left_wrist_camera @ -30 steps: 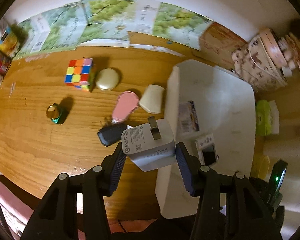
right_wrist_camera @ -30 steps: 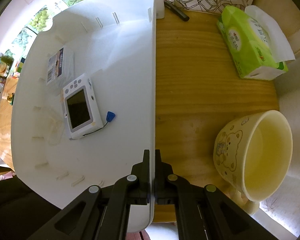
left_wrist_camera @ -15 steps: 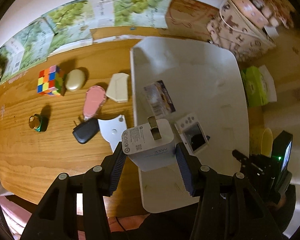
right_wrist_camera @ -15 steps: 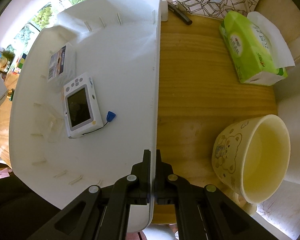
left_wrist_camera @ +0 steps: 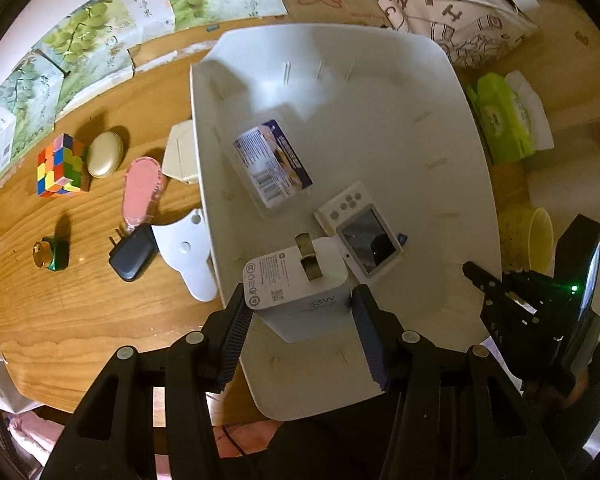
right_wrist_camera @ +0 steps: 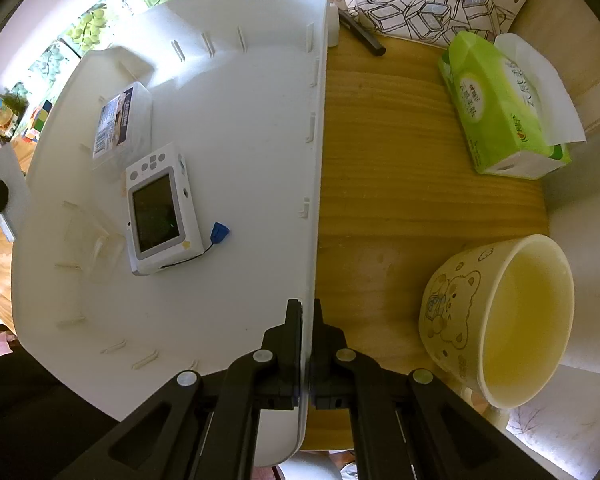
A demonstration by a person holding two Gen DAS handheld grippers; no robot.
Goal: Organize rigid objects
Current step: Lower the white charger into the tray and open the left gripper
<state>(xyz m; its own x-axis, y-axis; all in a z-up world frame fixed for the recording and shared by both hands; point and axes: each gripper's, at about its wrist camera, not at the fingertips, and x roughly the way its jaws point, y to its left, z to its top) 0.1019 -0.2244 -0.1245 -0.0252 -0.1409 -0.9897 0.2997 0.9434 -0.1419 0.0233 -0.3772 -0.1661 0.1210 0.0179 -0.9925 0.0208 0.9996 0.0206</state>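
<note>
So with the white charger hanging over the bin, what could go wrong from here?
1. The left gripper holds the white 33W wall charger near the small white camera; released here, it might strike the screen.
2. The right gripper pinches the white plastic bin's rim; slipping may shift it.

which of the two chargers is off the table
The white charger, clamped in the left gripper over the bin; the black charger lies on the table.

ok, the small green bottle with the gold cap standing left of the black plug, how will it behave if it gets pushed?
The small green bottle with the gold cap stands upright on the wooden table, on what looks like a narrow base, so a high push would probably tip it. It looks round, so once down it may roll. It is likely rigid, perhaps glass.
</note>
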